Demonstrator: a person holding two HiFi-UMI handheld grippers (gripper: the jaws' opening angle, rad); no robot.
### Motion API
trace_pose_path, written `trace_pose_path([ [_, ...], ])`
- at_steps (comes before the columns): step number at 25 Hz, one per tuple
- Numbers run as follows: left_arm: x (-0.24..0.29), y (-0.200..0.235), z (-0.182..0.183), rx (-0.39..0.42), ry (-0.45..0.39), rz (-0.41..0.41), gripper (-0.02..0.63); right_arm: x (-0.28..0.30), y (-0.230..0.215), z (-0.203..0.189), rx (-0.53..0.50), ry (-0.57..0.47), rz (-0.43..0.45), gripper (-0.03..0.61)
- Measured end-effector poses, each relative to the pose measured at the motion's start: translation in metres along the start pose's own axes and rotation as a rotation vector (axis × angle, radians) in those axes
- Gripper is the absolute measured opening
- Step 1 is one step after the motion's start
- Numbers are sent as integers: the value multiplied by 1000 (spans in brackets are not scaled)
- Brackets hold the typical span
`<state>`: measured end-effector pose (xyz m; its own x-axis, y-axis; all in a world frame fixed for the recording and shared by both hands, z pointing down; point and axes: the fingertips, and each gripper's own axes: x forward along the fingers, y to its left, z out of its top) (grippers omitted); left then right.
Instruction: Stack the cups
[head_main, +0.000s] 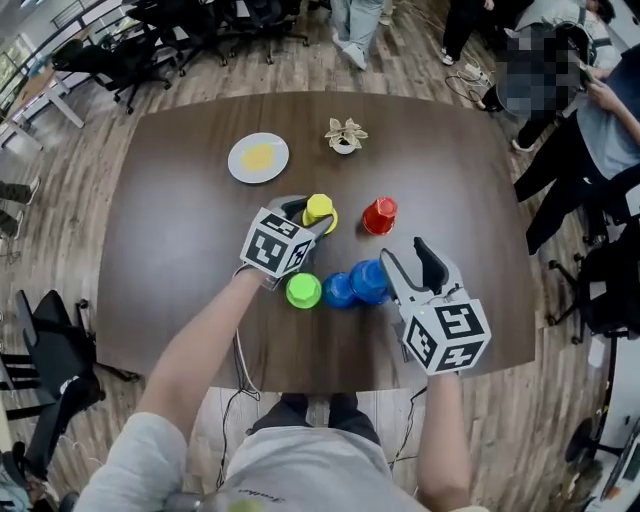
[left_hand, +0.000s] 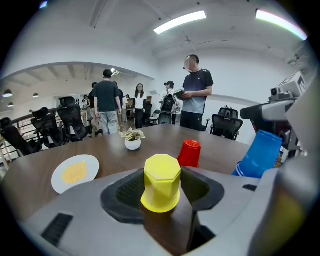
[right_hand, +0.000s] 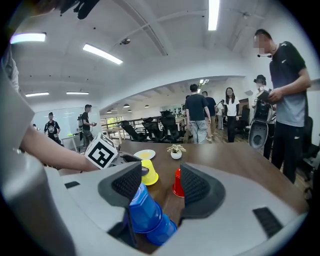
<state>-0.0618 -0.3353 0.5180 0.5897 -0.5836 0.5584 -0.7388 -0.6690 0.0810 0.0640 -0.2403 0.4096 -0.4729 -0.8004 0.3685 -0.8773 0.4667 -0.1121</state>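
Both forearms reach forward. The left tool (head_main: 316, 216) pinches a cup (left_hand: 162, 181); the right tool (head_main: 405, 253) stands wide, angled down.

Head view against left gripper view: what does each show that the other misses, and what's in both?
Head view only: the green cup, beside the blue cups that lie nested on their side.

Left gripper view only: the pads of the left gripper flanking the upside-down yellow cup, apparently touching its sides, plus the ceiling lights.

Both: the yellow cup, red cup, blue cups, plate with yellow food, and small plant.
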Motion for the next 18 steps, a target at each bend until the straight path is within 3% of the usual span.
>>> trace_pose_path([
  [9, -58, -30, 37, 51, -70, 10, 224, 6, 7, -3, -5, -8, 25, 225],
  [18, -99, -71, 30, 51, -56, 1, 225, 3, 14, 2, -10, -19, 53, 225],
])
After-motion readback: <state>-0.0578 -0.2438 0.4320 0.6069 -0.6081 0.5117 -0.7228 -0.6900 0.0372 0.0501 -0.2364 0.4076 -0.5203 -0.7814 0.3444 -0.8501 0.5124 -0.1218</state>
